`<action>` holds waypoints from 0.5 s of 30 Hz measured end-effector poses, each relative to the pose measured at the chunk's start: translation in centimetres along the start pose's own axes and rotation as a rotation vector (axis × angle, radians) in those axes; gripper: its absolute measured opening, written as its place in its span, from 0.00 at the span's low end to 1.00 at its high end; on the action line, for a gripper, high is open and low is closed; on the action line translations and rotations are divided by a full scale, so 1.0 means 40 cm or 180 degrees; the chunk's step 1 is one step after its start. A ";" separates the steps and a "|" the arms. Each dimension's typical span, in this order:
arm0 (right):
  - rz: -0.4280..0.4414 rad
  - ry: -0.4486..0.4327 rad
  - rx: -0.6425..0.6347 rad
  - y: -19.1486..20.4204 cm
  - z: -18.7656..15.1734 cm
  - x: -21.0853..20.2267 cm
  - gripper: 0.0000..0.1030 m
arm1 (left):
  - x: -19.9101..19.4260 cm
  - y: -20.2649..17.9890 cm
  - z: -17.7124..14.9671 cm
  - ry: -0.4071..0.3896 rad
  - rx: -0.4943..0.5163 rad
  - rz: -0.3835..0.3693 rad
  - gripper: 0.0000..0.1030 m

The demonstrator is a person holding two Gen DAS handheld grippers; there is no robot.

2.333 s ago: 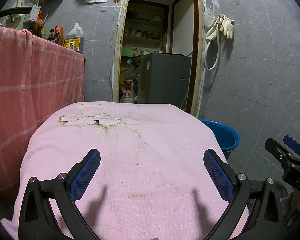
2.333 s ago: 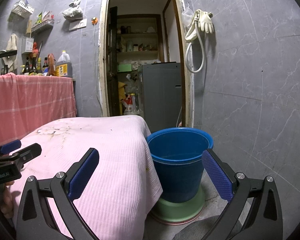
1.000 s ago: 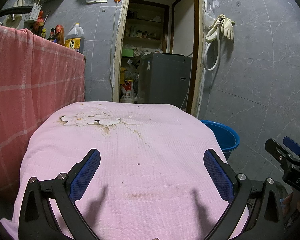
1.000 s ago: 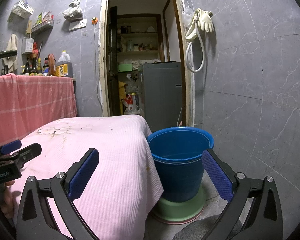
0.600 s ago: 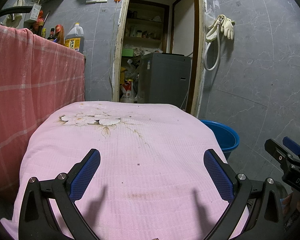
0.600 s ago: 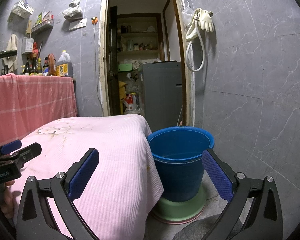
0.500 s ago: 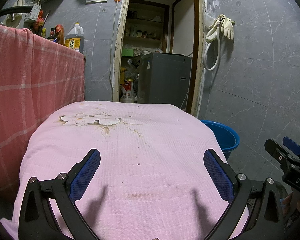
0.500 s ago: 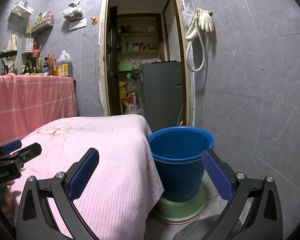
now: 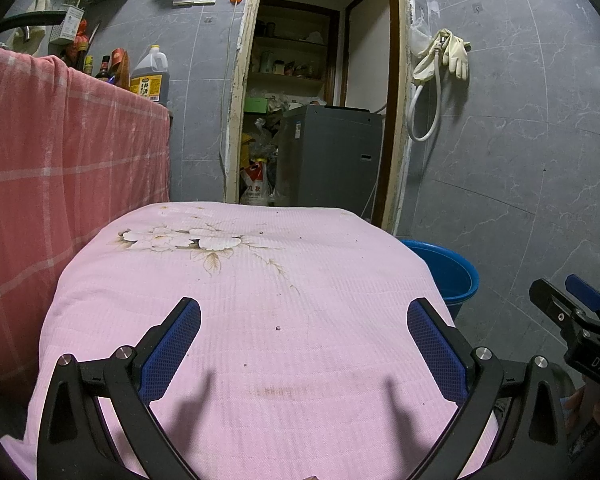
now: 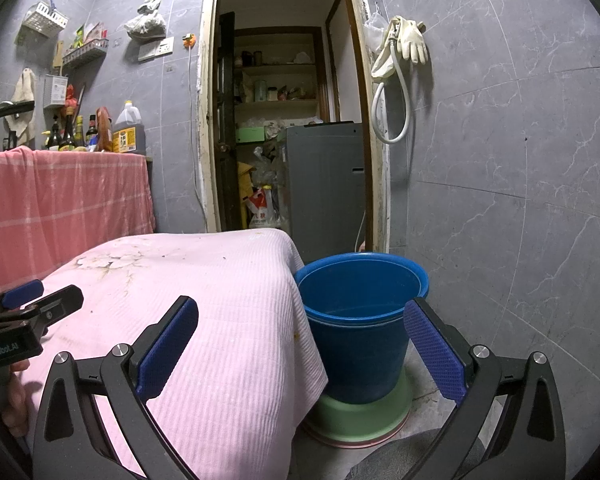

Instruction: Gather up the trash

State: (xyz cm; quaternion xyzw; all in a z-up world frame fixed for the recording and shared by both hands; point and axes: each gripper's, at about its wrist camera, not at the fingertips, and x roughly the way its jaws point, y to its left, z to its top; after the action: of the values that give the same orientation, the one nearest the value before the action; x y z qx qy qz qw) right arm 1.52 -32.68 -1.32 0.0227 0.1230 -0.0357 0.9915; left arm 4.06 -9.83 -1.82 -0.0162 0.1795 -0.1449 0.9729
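A pink flowered cloth (image 9: 260, 300) covers the table, with only tiny dark specks (image 9: 277, 328) on it. A blue bucket (image 10: 360, 312) stands on the floor at the table's right side, on a green basin (image 10: 360, 416); it also shows in the left wrist view (image 9: 448, 276). My left gripper (image 9: 300, 344) is open and empty, low over the near part of the cloth. My right gripper (image 10: 300, 340) is open and empty, at the cloth's right edge facing the bucket. No piece of trash is held.
A red checked cloth (image 9: 60, 168) hangs on a counter at the left, with bottles (image 9: 150, 76) on top. A doorway (image 9: 320, 100) behind the table shows a grey appliance (image 9: 332, 152) and bags. Rubber gloves and a hose (image 9: 440, 64) hang on the tiled wall.
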 end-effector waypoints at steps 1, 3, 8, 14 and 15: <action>0.0000 -0.0001 0.0001 0.000 0.000 0.000 1.00 | 0.000 0.001 0.000 -0.0001 0.0002 -0.0005 0.98; -0.0002 -0.0004 0.0004 0.001 0.001 -0.002 1.00 | 0.000 0.000 0.000 0.0001 0.0003 -0.0003 0.98; 0.0000 -0.0001 0.0001 -0.001 0.001 -0.001 1.00 | 0.000 0.000 0.000 0.0000 0.0001 -0.0003 0.98; 0.0001 0.0001 0.0002 -0.001 0.001 0.000 1.00 | -0.001 0.003 -0.001 -0.0016 0.0011 0.0034 0.98; 0.0000 0.0001 0.0002 0.000 0.001 -0.002 1.00 | -0.001 0.003 -0.002 -0.0017 0.0013 0.0048 0.98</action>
State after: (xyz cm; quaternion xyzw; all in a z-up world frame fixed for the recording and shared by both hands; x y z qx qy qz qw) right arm 1.46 -32.70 -1.26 0.0230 0.1232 -0.0357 0.9915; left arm 4.03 -9.69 -1.88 -0.0132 0.1768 -0.1378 0.9745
